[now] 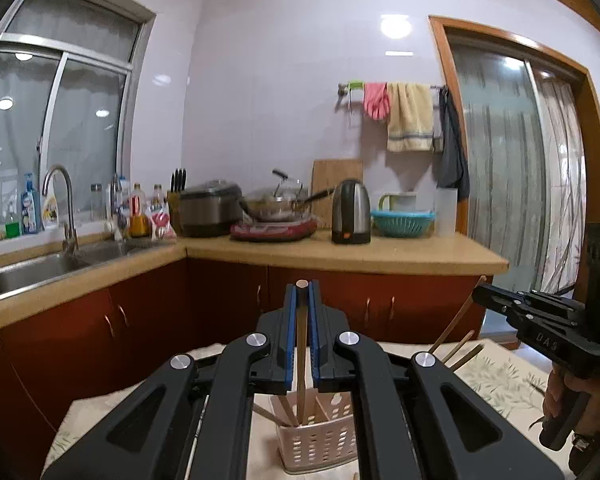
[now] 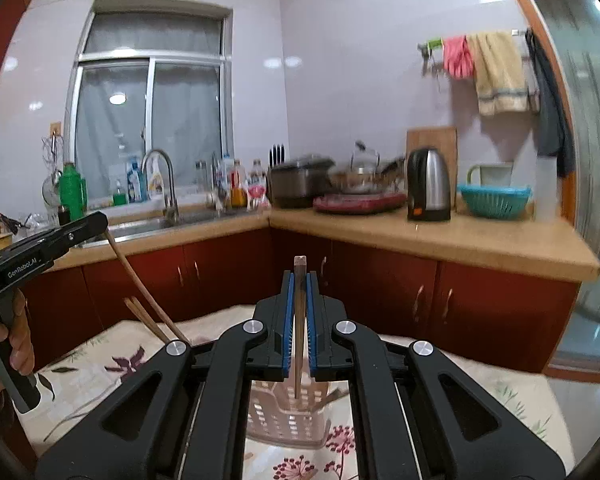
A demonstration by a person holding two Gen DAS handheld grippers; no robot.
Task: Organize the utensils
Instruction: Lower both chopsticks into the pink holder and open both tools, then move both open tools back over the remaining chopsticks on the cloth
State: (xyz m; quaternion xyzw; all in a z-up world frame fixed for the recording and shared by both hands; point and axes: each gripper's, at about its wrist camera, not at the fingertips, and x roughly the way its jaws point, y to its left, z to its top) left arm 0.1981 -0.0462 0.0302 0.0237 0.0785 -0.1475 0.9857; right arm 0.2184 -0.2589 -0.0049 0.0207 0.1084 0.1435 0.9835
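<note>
Both black 2-finger grippers, left (image 1: pixel 302 292) and right (image 2: pixel 300 276), each clamp 1 wooden chopstick (image 1: pixel 301 344) (image 2: pixel 299 344) above the pink perforated plastic holder (image 1: pixel 320 446).

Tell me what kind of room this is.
Most likely a home kitchen. A steel sink with a tall faucet sits under a window, an electric kettle and a rice cooker stand on the tan countertop, and red cabinets run below it.

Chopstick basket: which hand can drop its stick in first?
Probably left. The left gripper, jaws shut, holds its chopstick upright with the tip seemingly already among sticks inside the basket. The right gripper holds a stick whose tip seems to hang just above the rim.
</note>
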